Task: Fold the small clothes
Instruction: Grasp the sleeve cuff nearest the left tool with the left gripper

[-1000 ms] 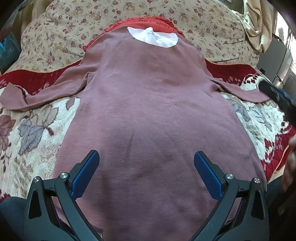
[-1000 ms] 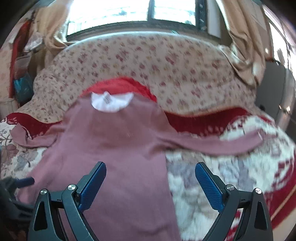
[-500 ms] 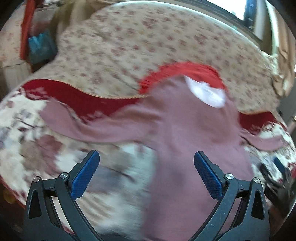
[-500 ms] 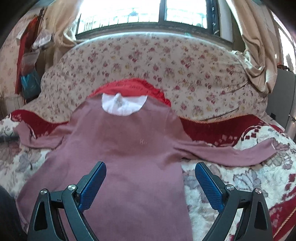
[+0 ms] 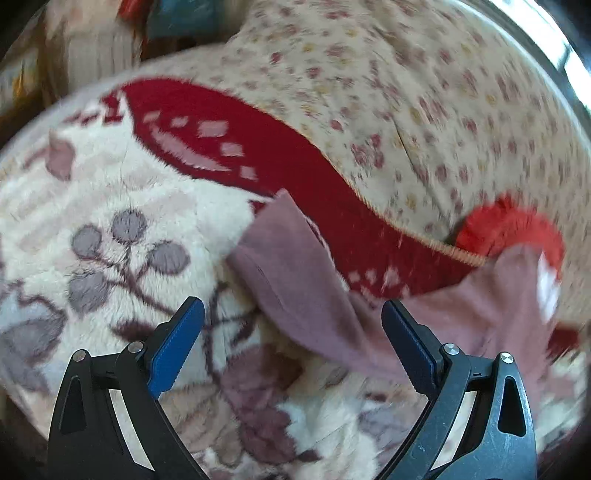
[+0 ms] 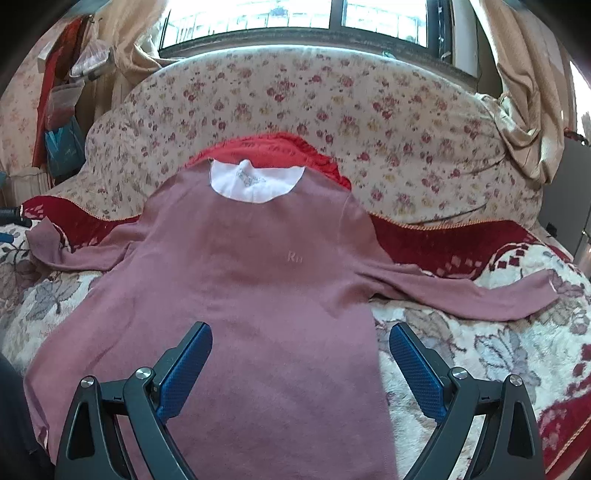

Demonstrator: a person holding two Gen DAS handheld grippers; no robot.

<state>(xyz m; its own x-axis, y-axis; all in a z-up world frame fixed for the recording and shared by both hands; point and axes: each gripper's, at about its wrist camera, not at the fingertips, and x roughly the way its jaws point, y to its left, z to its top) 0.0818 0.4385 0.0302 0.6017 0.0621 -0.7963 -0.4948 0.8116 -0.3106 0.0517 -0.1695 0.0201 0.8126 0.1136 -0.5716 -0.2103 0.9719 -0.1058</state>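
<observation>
I see the mauve long-sleeved knit top flat on the floral plush blanket, sleeves out | my left tool wide apart over the left sleeve, empty | right tool spread above the hem, empty

Clearly a home living room: floral-covered sofa at the far side, plush patterned blanket, curtains, sunlit window.

mauve long-sleeved knit top: flat on plush leaf-patterned blanket; collar toward floral-print sofa back behind it; sleeves spread left and right of top.
</observation>
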